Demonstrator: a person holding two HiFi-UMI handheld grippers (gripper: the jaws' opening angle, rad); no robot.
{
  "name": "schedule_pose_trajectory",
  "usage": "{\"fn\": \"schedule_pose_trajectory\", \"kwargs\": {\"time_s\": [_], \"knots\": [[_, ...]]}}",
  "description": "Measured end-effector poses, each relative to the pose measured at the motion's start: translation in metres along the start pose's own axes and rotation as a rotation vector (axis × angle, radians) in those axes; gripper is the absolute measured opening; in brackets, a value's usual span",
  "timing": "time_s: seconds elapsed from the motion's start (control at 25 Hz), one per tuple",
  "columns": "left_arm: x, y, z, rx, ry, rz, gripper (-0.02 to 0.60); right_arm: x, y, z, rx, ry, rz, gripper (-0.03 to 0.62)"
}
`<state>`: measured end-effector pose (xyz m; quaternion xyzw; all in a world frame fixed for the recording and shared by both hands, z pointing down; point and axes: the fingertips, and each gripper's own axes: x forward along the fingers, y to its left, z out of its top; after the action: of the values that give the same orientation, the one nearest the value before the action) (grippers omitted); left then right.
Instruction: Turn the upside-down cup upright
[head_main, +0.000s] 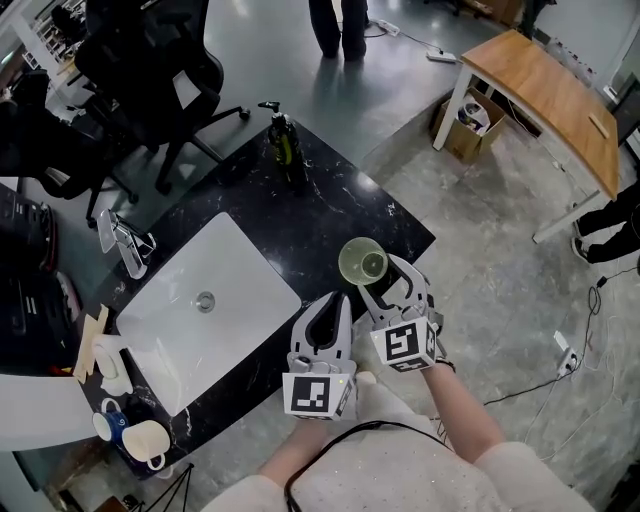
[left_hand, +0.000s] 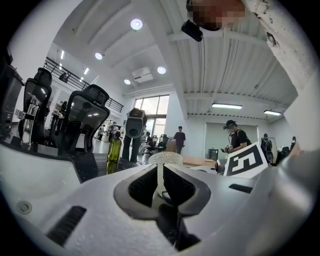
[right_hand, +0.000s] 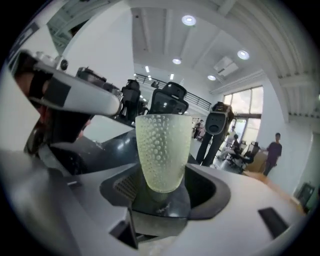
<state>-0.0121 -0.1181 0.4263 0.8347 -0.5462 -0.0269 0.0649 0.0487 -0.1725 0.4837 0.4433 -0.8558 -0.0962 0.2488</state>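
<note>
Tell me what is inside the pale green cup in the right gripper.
Nothing shows inside the cup: the head view looks through its open mouth to a bare bottom. In the right gripper view its bumpy wall covers the inside.

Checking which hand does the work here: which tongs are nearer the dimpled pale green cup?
Right. The right tongs have the cup standing between them. The left tongs sit apart from it, to its left and nearer the person.

cup: mouth up, between jaws of right gripper
sink: 8 o'clock of cup
bottle: 11 o'clock of cup
</note>
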Motion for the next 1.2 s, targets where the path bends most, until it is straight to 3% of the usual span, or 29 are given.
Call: {"fn": "schedule_pose_trajectory", "kwargs": {"time_s": [0.52, 0.88, 1.2], "knots": [[-0.008, 0.002, 0.006, -0.047, -0.031, -0.006, 0.035, -0.004, -0.025, -0.004, -0.848, 0.084, 0.03, 0.27], [-0.017, 0.002, 0.014, -0.057, -0.065, -0.001, 0.035, 0.008, -0.049, 0.011, -1.418, 0.125, -0.007, 0.271], [-0.025, 0.0, 0.019, -0.051, -0.091, 0.009, 0.035, 0.013, -0.042, 0.018, -1.839, 0.163, -0.002, 0.27]]}}
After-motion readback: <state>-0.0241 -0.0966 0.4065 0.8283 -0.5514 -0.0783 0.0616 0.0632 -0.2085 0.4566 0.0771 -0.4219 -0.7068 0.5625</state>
